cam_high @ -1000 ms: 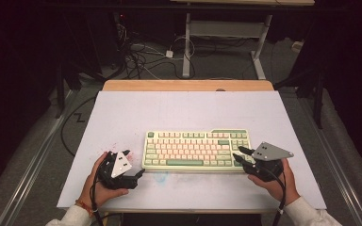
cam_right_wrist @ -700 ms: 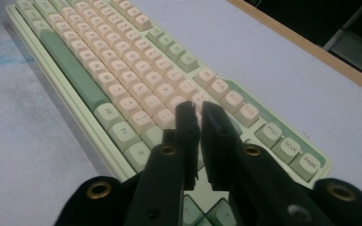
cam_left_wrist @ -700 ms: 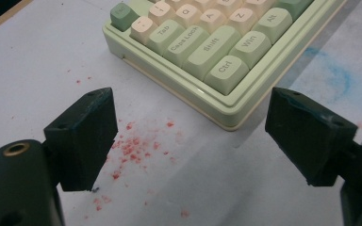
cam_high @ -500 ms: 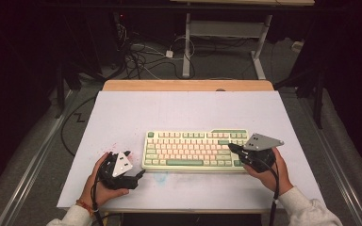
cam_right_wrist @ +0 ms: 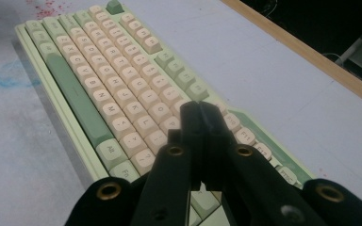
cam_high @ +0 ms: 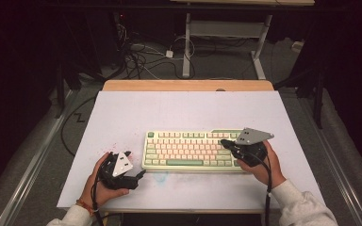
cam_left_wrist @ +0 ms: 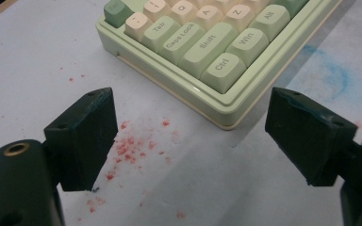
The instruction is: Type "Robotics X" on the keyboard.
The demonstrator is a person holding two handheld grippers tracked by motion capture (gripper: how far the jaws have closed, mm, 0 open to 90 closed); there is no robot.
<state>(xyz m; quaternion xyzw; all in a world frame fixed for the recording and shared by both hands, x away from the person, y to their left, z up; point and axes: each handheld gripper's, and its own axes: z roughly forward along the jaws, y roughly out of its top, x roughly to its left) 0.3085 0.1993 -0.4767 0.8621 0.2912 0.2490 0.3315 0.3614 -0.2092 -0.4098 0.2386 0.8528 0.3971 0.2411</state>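
Two grippers at the keyboard

My right gripper (cam_high: 226, 142) hung over the keyboard's (cam_high: 188, 150) right end, jaws pressed together on nothing. My left gripper (cam_high: 139, 173) sat off its left corner on the table (cam_high: 193, 108), jaws wide, empty.

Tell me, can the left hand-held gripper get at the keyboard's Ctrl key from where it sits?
Probably yes: the left hand-held gripper is open, facing the keyboard corner, with bare table between.
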